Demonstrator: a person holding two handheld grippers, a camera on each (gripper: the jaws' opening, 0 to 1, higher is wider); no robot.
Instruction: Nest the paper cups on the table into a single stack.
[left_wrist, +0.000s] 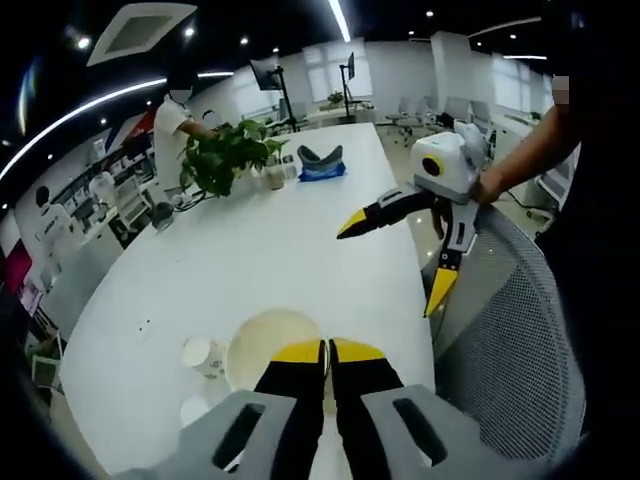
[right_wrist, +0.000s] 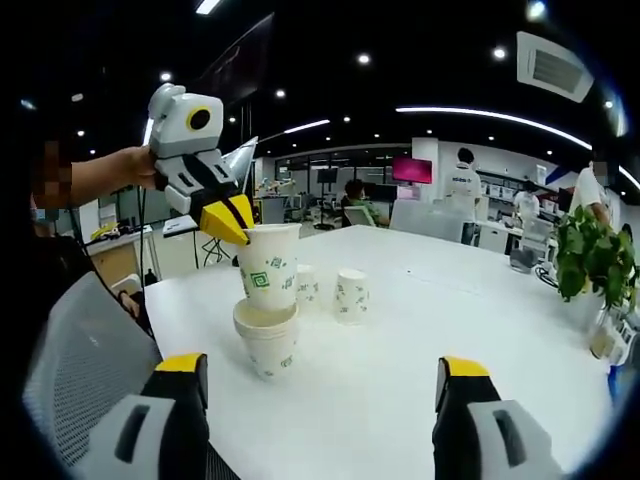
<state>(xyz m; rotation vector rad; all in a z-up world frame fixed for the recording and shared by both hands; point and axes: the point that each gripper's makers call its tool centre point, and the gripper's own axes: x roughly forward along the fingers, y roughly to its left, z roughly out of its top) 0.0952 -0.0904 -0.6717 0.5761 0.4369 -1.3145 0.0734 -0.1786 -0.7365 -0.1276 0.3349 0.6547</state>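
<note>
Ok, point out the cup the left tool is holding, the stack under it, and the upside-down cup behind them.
Held paper cup (right_wrist: 268, 272), right gripper view, on its printed side wall.
Cup stack (right_wrist: 268, 345), right gripper view, on the outer cup's wall.
Upside-down paper cup (right_wrist: 351, 296), right gripper view, on its side wall.

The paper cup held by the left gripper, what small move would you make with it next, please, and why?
Probably lower the held cup straight down and then release. The left gripper is shut on its rim, and its base already sits in the mouth of the stack on the table but not yet fully nested. The right gripper is open and apart.
</note>
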